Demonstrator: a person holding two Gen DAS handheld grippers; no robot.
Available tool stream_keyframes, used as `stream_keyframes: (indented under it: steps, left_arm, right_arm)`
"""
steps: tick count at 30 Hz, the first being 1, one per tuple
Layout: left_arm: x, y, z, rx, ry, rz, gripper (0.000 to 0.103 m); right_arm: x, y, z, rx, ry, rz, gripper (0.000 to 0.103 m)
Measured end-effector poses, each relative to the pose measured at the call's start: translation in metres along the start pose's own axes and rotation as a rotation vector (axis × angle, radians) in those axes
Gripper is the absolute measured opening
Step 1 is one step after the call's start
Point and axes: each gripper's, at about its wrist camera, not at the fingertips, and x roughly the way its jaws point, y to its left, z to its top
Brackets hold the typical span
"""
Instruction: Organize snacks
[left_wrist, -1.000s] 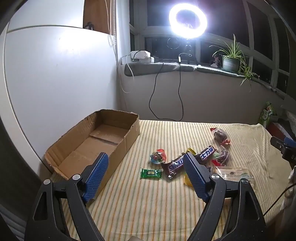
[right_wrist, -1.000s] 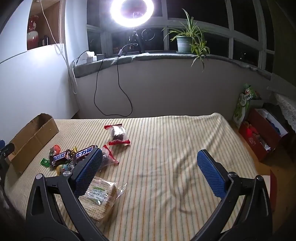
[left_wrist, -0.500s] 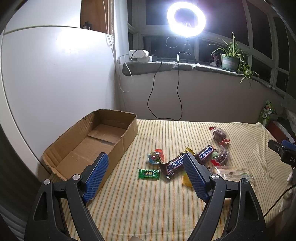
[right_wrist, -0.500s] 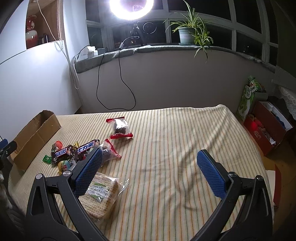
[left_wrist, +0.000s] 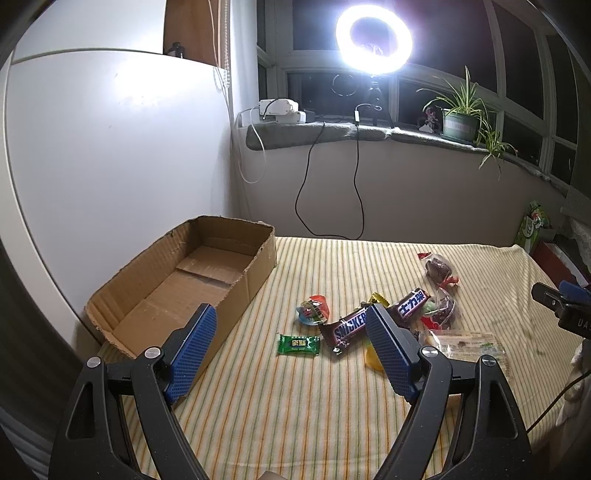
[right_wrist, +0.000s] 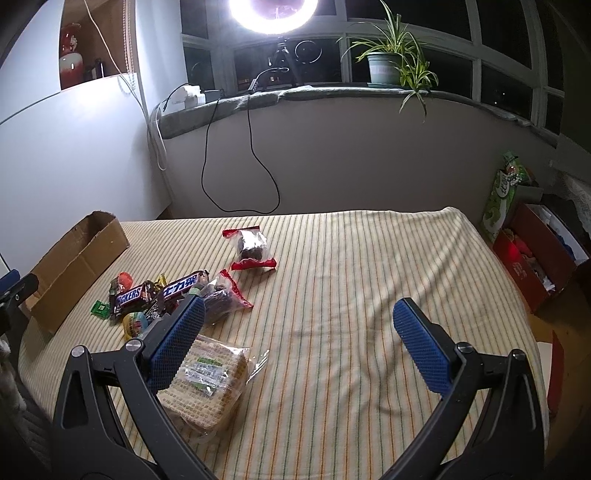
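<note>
An empty cardboard box (left_wrist: 192, 273) lies at the left of the striped table; it also shows in the right wrist view (right_wrist: 74, 266). Snacks lie in a pile: a green candy (left_wrist: 298, 344), a Snickers bar (left_wrist: 345, 326), a second chocolate bar (left_wrist: 413, 305), a jelly cup (left_wrist: 313, 310), red-edged date packets (right_wrist: 252, 245) and a wrapped cracker pack (right_wrist: 207, 380). My left gripper (left_wrist: 291, 349) is open and empty, above the table before the green candy. My right gripper (right_wrist: 301, 345) is open and empty, with its left finger over the cracker pack.
A ring light (left_wrist: 373, 35) and a potted plant (right_wrist: 386, 62) stand on the window sill behind the table. A black cable (left_wrist: 332, 192) hangs down the wall. A red box (right_wrist: 532, 258) and a green bag (right_wrist: 504, 195) sit on the floor at the right.
Both grippers have pulled back and risen a little, so the snacks and box look slightly lower and farther. Nothing on the table has moved.
</note>
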Motion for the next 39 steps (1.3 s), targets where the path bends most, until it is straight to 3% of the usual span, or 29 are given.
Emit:
stream_keyframes:
  steps: [39]
  left_arm:
    - [0.0015, -0.0077, -0.0029, 0.008, 0.015, -0.031, 0.083]
  right_arm:
    - [0.0026, 0.0039, -0.0054, -0.009, 0.020, 0.025, 0.103]
